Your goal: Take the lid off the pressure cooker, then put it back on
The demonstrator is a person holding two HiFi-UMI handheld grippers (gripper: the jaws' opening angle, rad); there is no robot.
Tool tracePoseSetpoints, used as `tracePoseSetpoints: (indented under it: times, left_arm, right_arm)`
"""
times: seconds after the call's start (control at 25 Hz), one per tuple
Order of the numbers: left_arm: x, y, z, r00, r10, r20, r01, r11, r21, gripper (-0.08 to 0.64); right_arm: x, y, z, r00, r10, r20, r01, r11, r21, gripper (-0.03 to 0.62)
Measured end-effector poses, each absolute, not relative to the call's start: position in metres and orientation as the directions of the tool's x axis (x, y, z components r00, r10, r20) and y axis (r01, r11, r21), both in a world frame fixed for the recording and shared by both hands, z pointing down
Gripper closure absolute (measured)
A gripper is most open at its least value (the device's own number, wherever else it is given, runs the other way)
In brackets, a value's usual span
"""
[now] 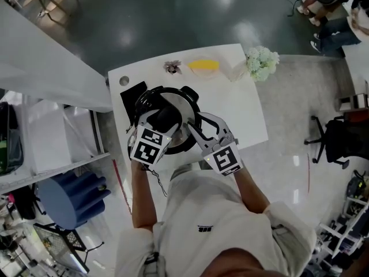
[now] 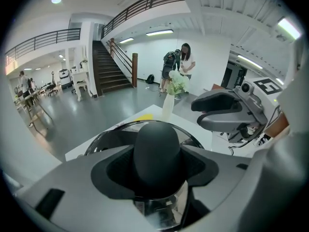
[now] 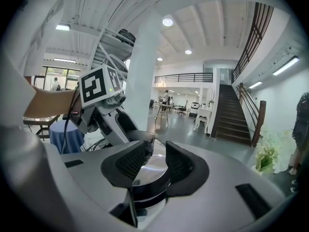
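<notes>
A steel pressure cooker [image 1: 185,100] stands on a white table [image 1: 242,105], with its lid [image 2: 111,139] on. My left gripper [image 1: 165,122] reaches over it from the near side and is shut on the lid's black knob [image 2: 157,151], whose sides the pads press. My right gripper [image 1: 196,133] is at the cooker's near right edge. In the right gripper view its jaws sit close together around a black side handle [image 3: 145,195], with the shiny lid [image 3: 150,170] showing in the gap. The cooker's body is mostly hidden by the grippers.
At the table's far edge lie a yellow object [image 1: 203,64], a small dried flower [image 1: 172,67] and a white bouquet [image 1: 262,61]. A black mat [image 1: 131,94] lies left of the cooker. A blue stool [image 1: 69,198] and shelving stand left, and an office chair [image 1: 337,140] right.
</notes>
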State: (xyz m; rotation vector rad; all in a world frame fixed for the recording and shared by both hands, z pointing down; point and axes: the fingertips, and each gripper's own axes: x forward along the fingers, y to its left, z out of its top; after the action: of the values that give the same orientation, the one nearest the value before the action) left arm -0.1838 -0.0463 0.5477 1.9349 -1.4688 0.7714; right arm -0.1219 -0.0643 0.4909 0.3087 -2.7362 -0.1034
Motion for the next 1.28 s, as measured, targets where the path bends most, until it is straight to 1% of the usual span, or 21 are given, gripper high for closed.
tracePoseSetpoints:
  times: [0.28, 0.48, 0.6, 0.76, 0.88, 1.0, 1.12, 1.28]
  left_arm:
    - [-0.186, -0.047, 0.546, 0.178, -0.655, 0.734, -0.983, -0.158, 0.096, 0.267]
    - [-0.188, -0.050, 0.546, 0.131, -0.705, 0.697, -0.990, -0.128, 0.057, 0.258]
    - [-0.189, -0.050, 0.541, 0.098, -0.749, 0.655, -0.994, -0.109, 0.024, 0.247]
    - [-0.189, -0.052, 0.522, 0.063, -0.828, 0.558, -0.996, -0.084, -0.013, 0.241]
    - [-0.187, -0.048, 0.506, 0.030, -0.873, 0.486, -0.997, -0.061, -0.049, 0.244]
    - [-0.185, -0.041, 0.493, -0.001, -0.902, 0.432, -0.996, -0.039, -0.084, 0.258]
    - [-0.178, -0.032, 0.487, -0.008, -0.915, 0.404, -0.995, -0.031, -0.090, 0.261]
    - [-0.170, -0.021, 0.487, 0.000, -0.915, 0.404, -0.996, -0.037, -0.085, 0.262]
  right_arm:
    - [-0.114, -0.061, 0.491, -0.896, -0.249, 0.367, -0.226, 0.968, 0.105, 0.460]
    - [-0.109, -0.061, 0.491, -0.891, -0.267, 0.368, -0.252, 0.964, 0.091, 0.460]
    - [-0.106, -0.061, 0.488, -0.897, -0.277, 0.344, -0.254, 0.961, 0.109, 0.460]
    - [-0.102, -0.060, 0.481, -0.895, -0.300, 0.331, -0.279, 0.954, 0.110, 0.460]
    - [-0.100, -0.060, 0.475, -0.893, -0.323, 0.313, -0.302, 0.947, 0.114, 0.460]
    - [-0.097, -0.060, 0.472, -0.891, -0.341, 0.299, -0.307, 0.939, 0.156, 0.462]
    - [-0.095, -0.058, 0.475, -0.886, -0.356, 0.298, -0.311, 0.931, 0.188, 0.463]
    - [-0.091, -0.056, 0.478, -0.885, -0.369, 0.282, -0.319, 0.925, 0.207, 0.463]
